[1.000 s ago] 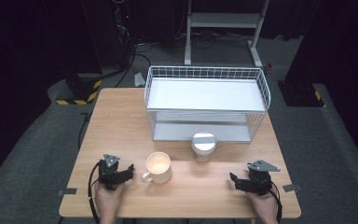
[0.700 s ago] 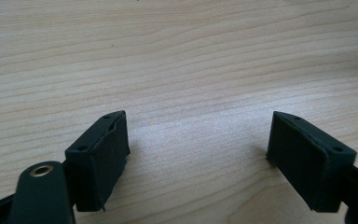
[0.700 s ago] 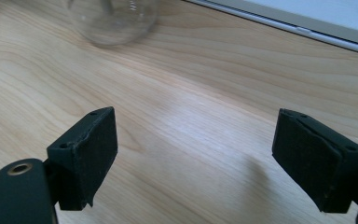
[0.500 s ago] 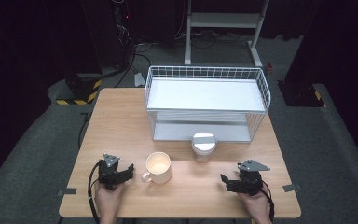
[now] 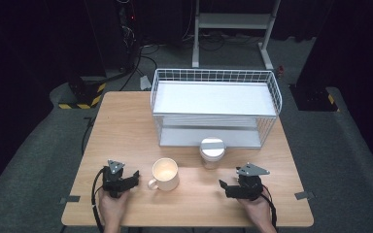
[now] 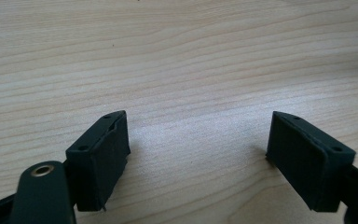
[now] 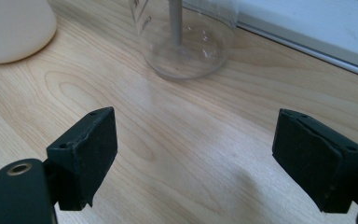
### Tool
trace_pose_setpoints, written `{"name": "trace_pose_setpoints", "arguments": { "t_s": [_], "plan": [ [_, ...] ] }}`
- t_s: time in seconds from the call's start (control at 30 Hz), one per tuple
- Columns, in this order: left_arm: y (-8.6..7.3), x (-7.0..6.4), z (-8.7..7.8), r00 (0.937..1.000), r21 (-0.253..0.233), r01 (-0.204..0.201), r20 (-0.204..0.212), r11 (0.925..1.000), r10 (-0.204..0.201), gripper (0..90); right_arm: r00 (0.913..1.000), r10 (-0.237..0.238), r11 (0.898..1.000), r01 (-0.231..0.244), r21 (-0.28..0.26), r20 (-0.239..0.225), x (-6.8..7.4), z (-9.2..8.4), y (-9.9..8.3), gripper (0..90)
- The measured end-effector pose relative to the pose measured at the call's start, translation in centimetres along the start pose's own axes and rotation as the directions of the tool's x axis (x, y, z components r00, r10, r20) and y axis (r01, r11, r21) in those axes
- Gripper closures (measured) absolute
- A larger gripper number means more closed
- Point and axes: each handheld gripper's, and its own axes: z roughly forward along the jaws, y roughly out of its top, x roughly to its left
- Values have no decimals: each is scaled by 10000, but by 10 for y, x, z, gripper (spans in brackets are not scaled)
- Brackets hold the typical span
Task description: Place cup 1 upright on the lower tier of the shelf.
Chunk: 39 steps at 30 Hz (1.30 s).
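From the high view, the left gripper (image 5: pixel 126 178) rests low on the bench (image 5: pixel 126 126) with its jaws spread and nothing between them; the cream mug (image 5: pixel 164 174) stands just beyond those jaws, its handle turned toward them. The right gripper (image 5: pixel 228 187) sits at the other side, jaws likewise released and empty, and the clear beaker (image 5: pixel 211 152) stands ahead of them, a little off their line, with the white wire rack (image 5: pixel 213 107) just behind it. In the left gripper view, the two black jaws rise from the bottom edge, well parted, with bare wood between and ahead of them. In the right gripper view, the jaws stand wide apart over bare bench; the beaker (image 7: pixel 184 42) lies straight ahead beyond the gap between them, not yet within it, a grey strip showing through its wall, and the mug (image 7: pixel 14 28) sits off beyond the left jaw. The beaker looks light, rigid and smooth, probably slippery and breakable if squeezed hard or knocked over. I judge the best hold to be across its straight wall at mid-height, both pads flat on opposite sides, clear of the rim, closing gently.
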Motion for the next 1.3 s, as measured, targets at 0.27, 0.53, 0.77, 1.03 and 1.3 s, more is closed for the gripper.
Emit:
{"name": "trace_pose_setpoints", "arguments": {
  "t_s": [0.27, 0.53, 0.77, 1.03, 1.3],
  "plan": [
    [0, 0, 0, 10000, -4, 42, 13, 10000, -42, 211, 9999, -88, 10000, 88, -45, -122, 4, 8, 10, 139],
    [0, 0, 0, 10000, 3, 45, 32, 10000, -45, 210, 9998, -63, 9999, 61, -132, -199, 6, 13, 17, 138],
    [0, 0, 0, 10000, 0, 65, 43, 10000, -65, 211, 9997, -33, 9999, 30, -115, -239, 7, 20, 25, 135],
    [0, 0, 0, 9999, -33, 106, 50, 9999, -106, 211, 9994, -307, 9995, 306, -66, -167, 6, 26, 36, 131],
    [0, 0, 0, 10000, -22, 11, -30, 10000, -11, 210, 9996, -221, 9997, 219, -91, -182, 4, 32, 44, 123]
  ]
}}
